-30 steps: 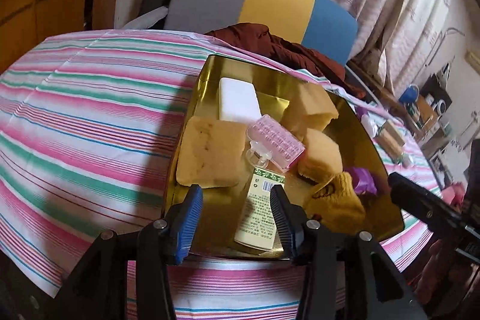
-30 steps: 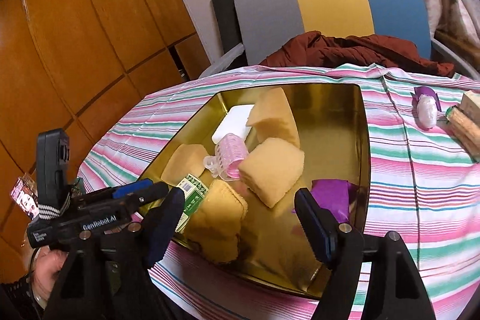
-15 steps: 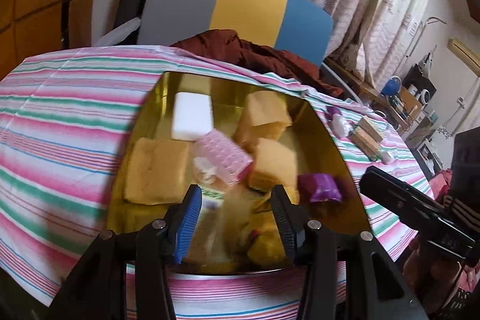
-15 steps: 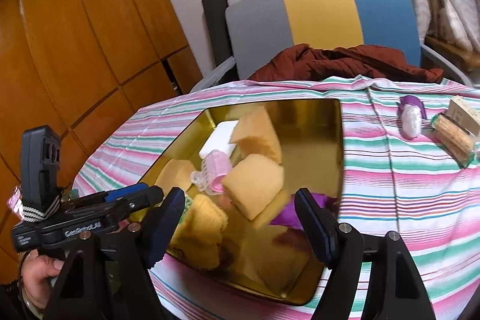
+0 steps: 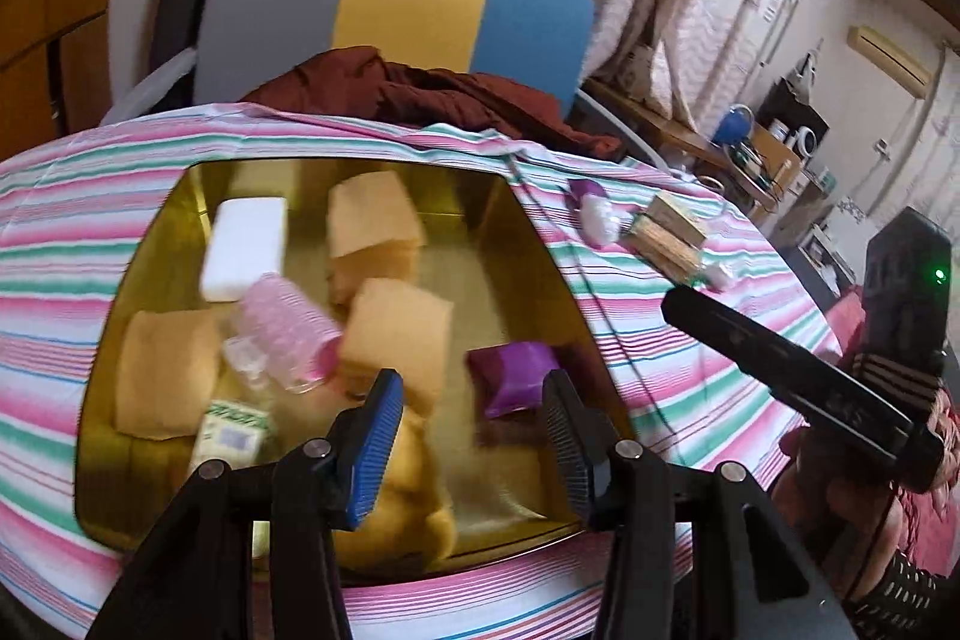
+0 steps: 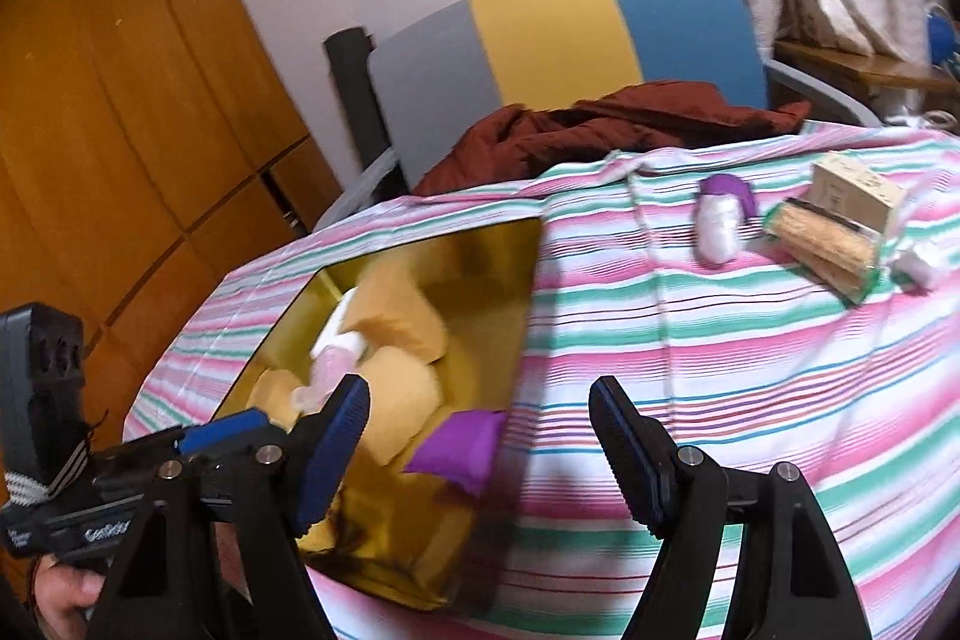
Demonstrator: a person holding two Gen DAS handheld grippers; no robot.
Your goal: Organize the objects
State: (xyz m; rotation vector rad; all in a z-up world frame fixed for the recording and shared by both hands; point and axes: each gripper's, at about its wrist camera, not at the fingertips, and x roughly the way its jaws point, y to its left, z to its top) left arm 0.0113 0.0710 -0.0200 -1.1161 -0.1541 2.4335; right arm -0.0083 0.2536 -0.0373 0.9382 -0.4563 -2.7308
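1. Both grippers have slid right, away from the gold tray [image 5: 540, 244].
2. Left gripper [image 5: 468, 436] and right gripper [image 6: 480, 448] point down, open, holding nothing.
3. Sponges [image 5: 396, 334] lie in the tray.

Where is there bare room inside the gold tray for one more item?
The gold tray is bare along its right side, between the upper yellow sponge and right wall, above the purple packet. Its left half is crowded.
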